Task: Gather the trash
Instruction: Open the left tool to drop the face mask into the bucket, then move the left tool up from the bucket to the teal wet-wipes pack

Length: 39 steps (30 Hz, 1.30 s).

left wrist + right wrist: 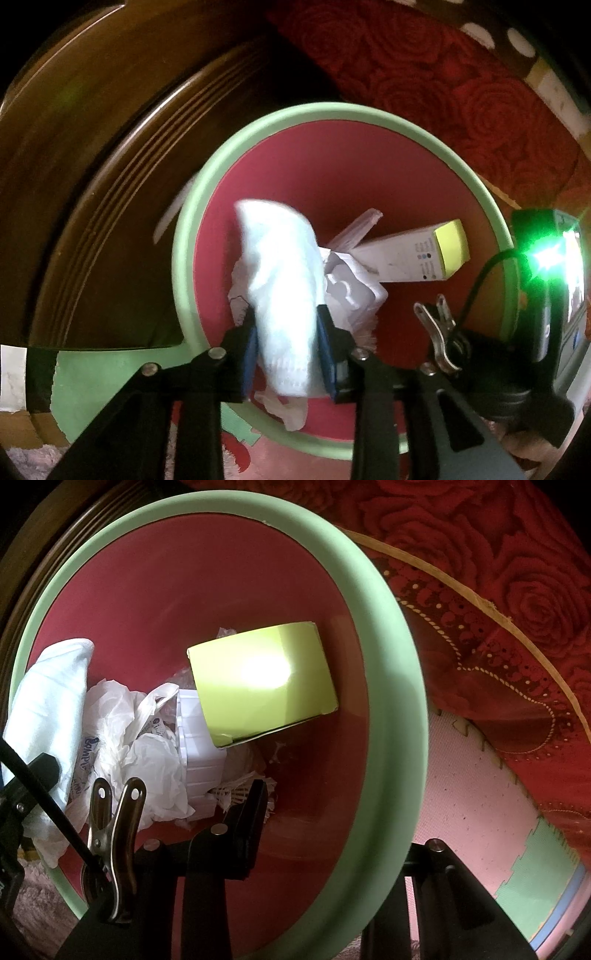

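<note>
Over the bin [343, 110], left tongs [286, 347] clamp a white tissue [280, 280]; right tongs [332, 808] straddle its rim (box [262, 679] top yellow-green).

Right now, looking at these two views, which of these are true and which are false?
1. The round bin with the pale green rim and red inside already holds a cardboard box with a yellow-green end. True.
2. The left tool has nothing between its blue pads. False: a soft white cloth sits between them, over the bin.
3. The right tool hangs wholly inside the bin. False: it straddles the green rim, one side inside and the other outside.
4. A crumpled white plastic bag lies in the bin beside the box. True.
</note>
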Tool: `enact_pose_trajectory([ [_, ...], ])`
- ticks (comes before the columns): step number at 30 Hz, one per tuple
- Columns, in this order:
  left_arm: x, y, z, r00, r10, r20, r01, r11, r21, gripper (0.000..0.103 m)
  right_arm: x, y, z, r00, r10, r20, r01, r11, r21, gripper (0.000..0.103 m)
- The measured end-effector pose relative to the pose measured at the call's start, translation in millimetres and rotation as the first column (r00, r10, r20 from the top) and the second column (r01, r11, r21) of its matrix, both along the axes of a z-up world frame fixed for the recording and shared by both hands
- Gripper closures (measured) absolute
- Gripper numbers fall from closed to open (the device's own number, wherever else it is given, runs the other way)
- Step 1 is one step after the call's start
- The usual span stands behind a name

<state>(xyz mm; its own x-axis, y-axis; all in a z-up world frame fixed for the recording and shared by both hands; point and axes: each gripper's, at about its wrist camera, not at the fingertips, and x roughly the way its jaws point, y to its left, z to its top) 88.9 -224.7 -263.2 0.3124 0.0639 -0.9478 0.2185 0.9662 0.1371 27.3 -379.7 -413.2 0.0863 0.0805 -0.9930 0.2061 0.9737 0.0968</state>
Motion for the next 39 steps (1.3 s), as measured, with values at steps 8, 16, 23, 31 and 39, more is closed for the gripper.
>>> enact_pose_trajectory([
  [8,-1.8,0.0,4.7,1.000,0.000,0.011,-0.001,1.000,0.010,0.063,0.1,0.3,0.0,1.000,0.000,0.000,0.000,1.000,0.000,0.071],
  [16,-5.1,-2.3,10.1,0.999,-0.013,0.035,0.012,1.000,0.019,0.063,0.5,0.5,-0.1,1.000,0.002,-0.001,-0.002,1.000,0.000,0.071],
  [23,-9.6,-3.8,20.2,0.998,-0.016,0.057,0.015,1.000,0.022,0.063,0.7,0.7,-0.1,1.000,0.003,-0.001,-0.003,1.000,0.000,0.071],
  [31,-13.6,-5.9,41.9,0.994,-0.025,0.105,0.024,1.000,0.010,0.063,1.0,1.0,-0.1,1.000,0.003,-0.001,-0.003,1.000,0.000,0.071],
  [39,-19.5,-7.0,72.6,0.988,-0.025,0.155,0.028,0.999,-0.016,0.063,1.2,1.1,-0.2,1.000,0.003,-0.001,-0.003,1.000,0.000,0.071],
])
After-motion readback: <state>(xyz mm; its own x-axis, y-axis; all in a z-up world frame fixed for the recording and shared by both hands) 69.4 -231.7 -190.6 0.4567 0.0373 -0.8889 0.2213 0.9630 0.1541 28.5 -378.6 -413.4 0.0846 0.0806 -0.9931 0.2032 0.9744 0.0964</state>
